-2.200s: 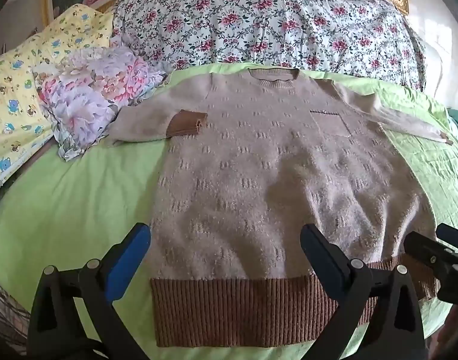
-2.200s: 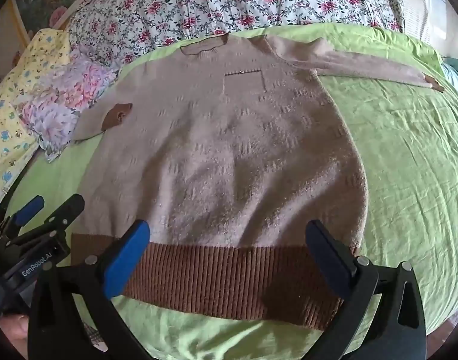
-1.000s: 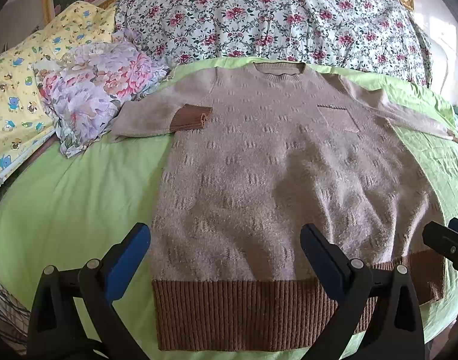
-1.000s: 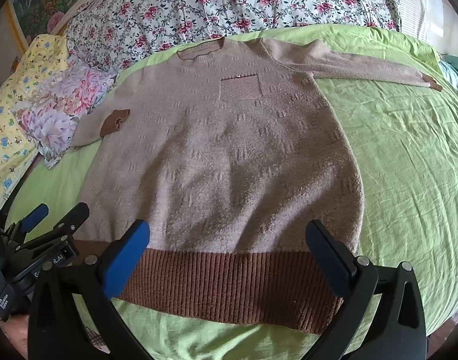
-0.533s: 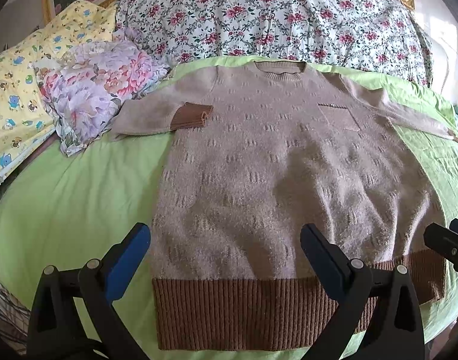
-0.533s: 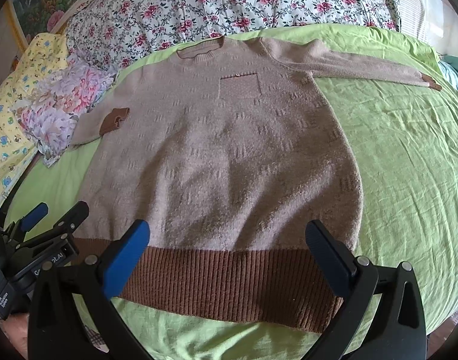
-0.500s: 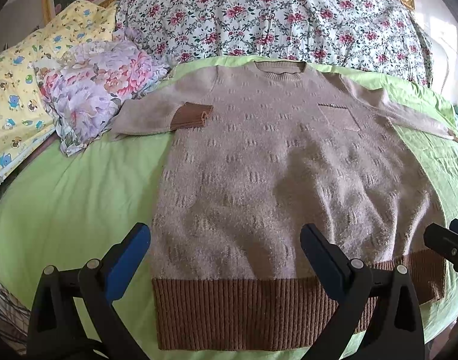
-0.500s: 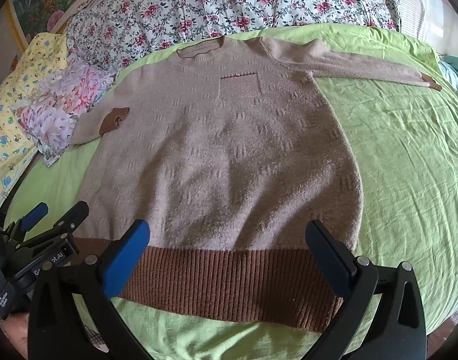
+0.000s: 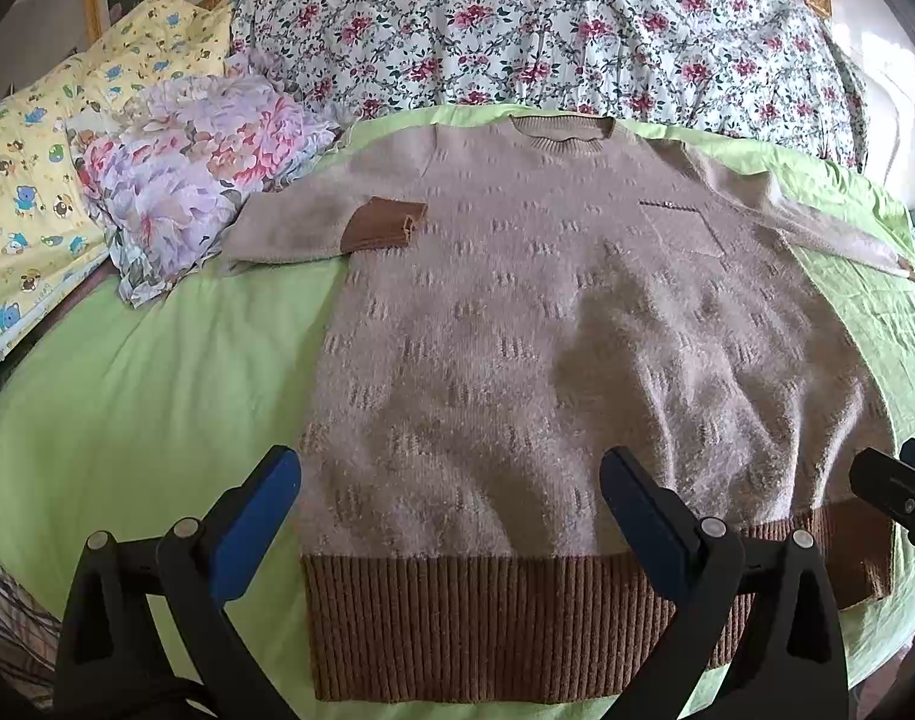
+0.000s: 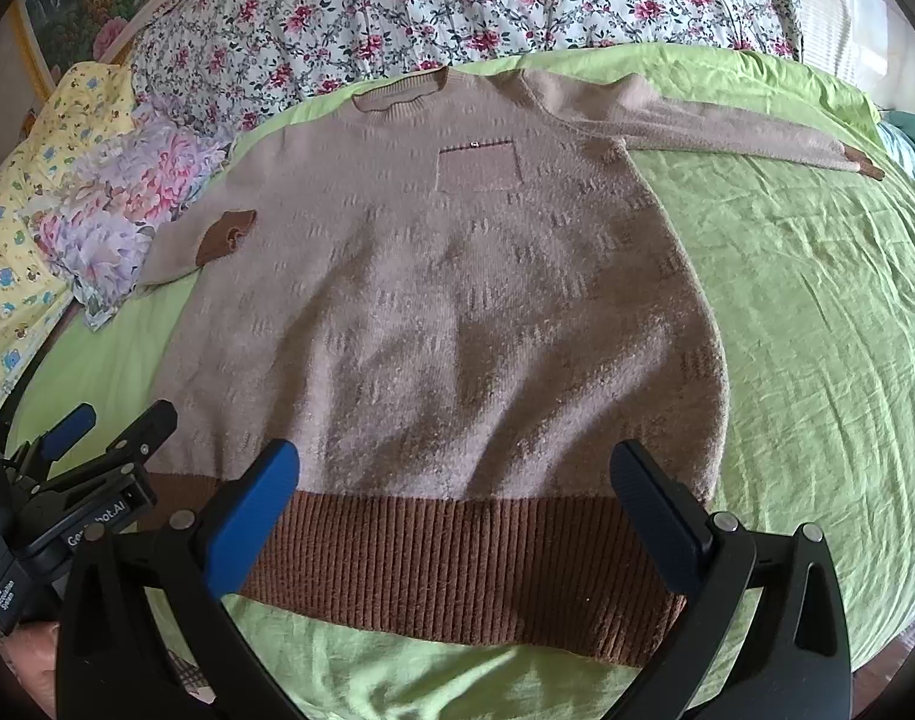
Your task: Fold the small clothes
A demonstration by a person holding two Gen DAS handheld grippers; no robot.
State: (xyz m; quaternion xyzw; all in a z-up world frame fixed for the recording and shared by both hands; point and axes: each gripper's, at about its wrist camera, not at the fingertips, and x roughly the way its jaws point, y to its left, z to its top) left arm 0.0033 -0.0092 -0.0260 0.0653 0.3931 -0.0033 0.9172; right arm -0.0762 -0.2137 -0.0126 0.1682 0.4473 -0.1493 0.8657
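**One sweater flat on the bed, both grippers wide**

One beige sweater [image 9: 541, 348] lies on the green sheet [image 9: 157, 372], collar far, brown hem near. Its left sleeve [image 9: 313, 228] folds inward; the right sleeve [image 10: 727, 126] stretches out right. Left gripper [image 9: 451, 504] and right gripper [image 10: 457, 492] hover over the hem, jaws spread, holding nothing.

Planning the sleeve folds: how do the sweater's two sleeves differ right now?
The left sleeve is doubled back, its brown cuff lying on the sweater; the right sleeve stretches straight over the green sheet, cuff far out. Both are beige, brown-cuffed.
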